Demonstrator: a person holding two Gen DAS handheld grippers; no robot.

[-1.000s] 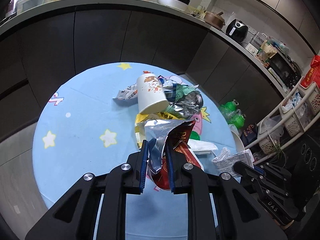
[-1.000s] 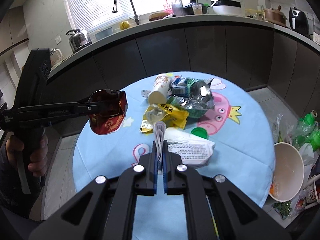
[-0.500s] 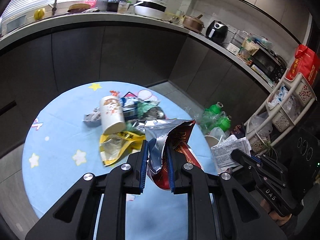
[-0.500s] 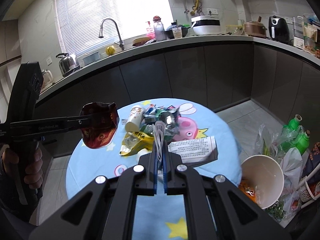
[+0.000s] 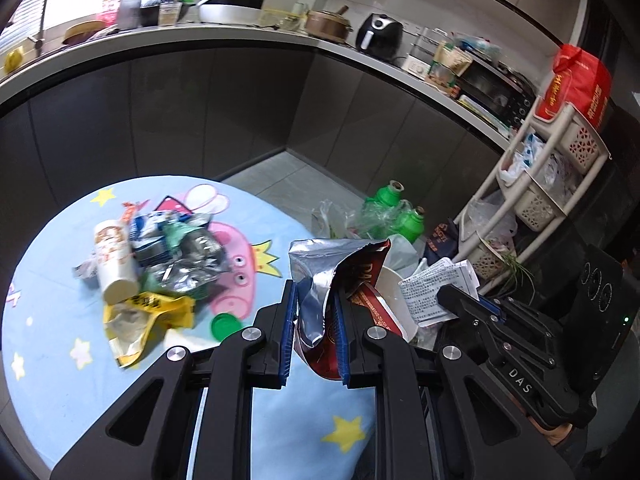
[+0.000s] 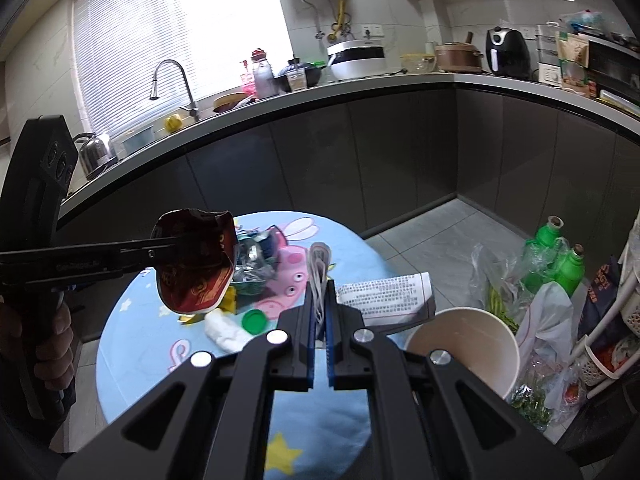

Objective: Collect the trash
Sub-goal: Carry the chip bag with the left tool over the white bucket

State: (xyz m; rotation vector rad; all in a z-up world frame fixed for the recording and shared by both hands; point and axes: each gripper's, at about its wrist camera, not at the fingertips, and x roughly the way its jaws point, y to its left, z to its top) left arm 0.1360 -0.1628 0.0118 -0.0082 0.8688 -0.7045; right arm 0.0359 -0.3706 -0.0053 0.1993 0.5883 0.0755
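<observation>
Daylight pours through the window blinds [image 6: 176,40] at far left, blown out to white. Dark cabinets [image 6: 360,168] stay dim. Both fisheye views bend the counter [image 5: 200,40] and blacken at the corners; the left view is slightly blurred.

The right gripper [image 6: 319,322] has its jaws pressed together on a folded printed paper [image 6: 386,296], which spreads out to the right of them. Just right of the jaws and lower stands an open white paper tub [image 6: 464,340]. Up and to the left, the left gripper [image 6: 176,250] grips a red foil snack bag [image 6: 196,266], held above the worktop [image 6: 136,340]. A green bottle cap [image 6: 253,321] and a white wad [image 6: 224,330] lie just left of the jaws.
</observation>
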